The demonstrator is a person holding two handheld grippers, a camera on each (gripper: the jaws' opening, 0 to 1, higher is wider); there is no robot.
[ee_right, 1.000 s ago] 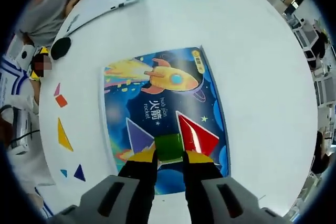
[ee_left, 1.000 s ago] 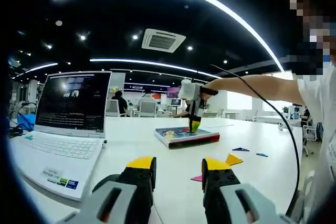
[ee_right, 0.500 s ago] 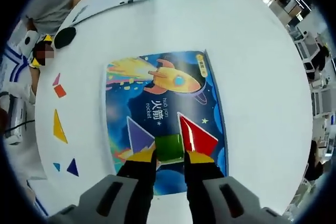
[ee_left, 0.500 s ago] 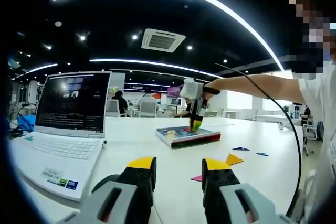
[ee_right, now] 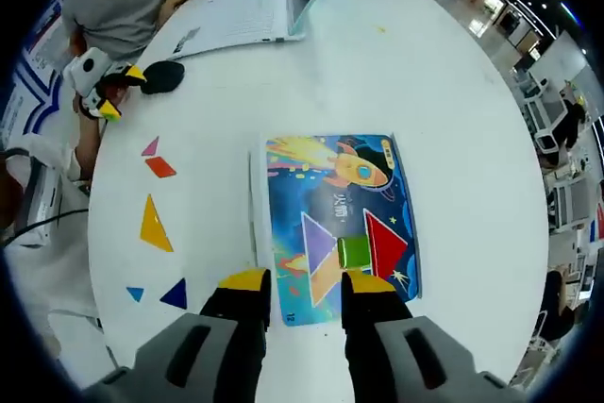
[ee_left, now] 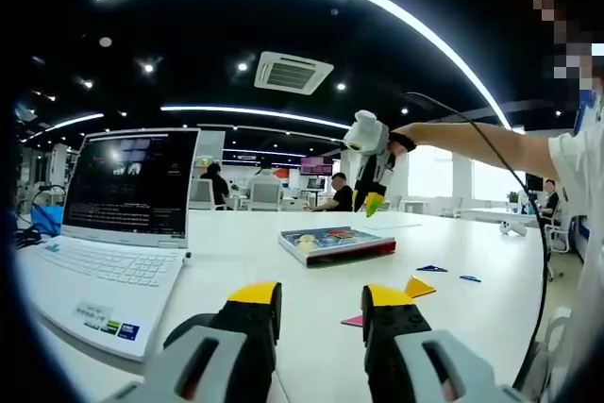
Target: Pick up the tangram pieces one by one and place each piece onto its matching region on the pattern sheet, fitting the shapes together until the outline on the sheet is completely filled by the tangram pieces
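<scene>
The pattern sheet [ee_right: 283, 233] is a blue rocket picture on a white round table. On it, a green square [ee_right: 354, 252] lies flat between a purple triangle [ee_right: 315, 236] and a red triangle [ee_right: 385, 244]. My right gripper [ee_right: 307, 285] hovers high above the sheet, open and empty; it shows raised in the air as the right gripper [ee_left: 375, 203] over the sheet [ee_left: 335, 243]. My left gripper [ee_left: 321, 304] stands open and empty low over the table. Loose pieces lie left of the sheet: a yellow triangle [ee_right: 153, 226], an orange parallelogram [ee_right: 159, 167], a pink triangle [ee_right: 149, 147] and two blue triangles [ee_right: 175, 294].
An open white laptop [ee_left: 113, 224] stands left of my left gripper, and shows as the laptop [ee_right: 255, 2] at the table's far side. A black mouse [ee_right: 165, 75] lies near the left gripper [ee_right: 99, 82]. A person's grey-shirted body sits at the table edge.
My right gripper has opened, let go of the green square on the sheet and risen well above it. The left gripper has stayed where it was.
</scene>
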